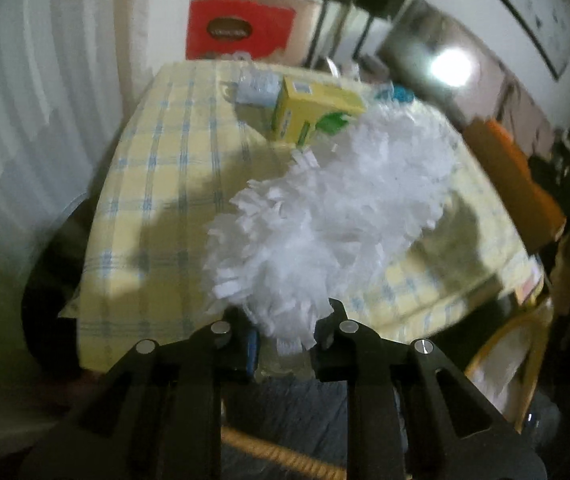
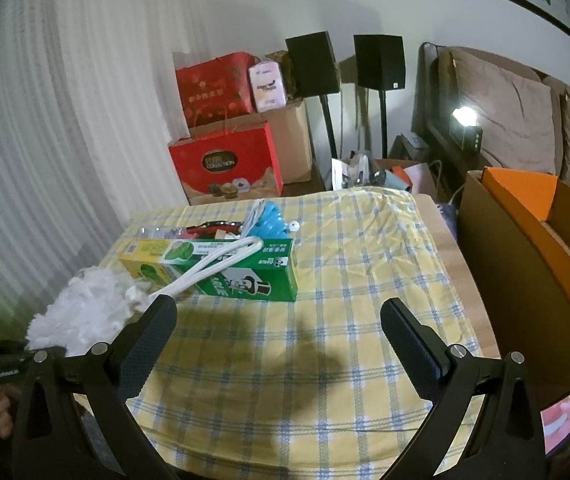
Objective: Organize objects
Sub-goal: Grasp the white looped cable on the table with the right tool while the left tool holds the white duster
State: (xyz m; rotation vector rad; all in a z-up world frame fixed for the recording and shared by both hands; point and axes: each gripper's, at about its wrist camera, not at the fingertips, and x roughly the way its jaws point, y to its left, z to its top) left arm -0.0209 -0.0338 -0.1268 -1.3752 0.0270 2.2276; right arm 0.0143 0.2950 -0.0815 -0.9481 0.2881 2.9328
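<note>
Apparently mid-carry, the left gripper [image 1: 285, 344] jaws clench a white bath pouf [image 1: 325, 216] over the worktop [image 2: 365, 360] (right gripper [image 2: 281, 344] jaws released), needing a resting spot near the toothpaste box [image 2: 221, 270] at twelve o'clock.

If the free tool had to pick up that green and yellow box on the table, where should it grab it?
Probably across the narrow width of the toothpaste box, coming down from above near its bare right end. It lies flat and long on the checked tablecloth, and a white cord loop drapes over its left half. The open right tool looks wide enough.
</note>
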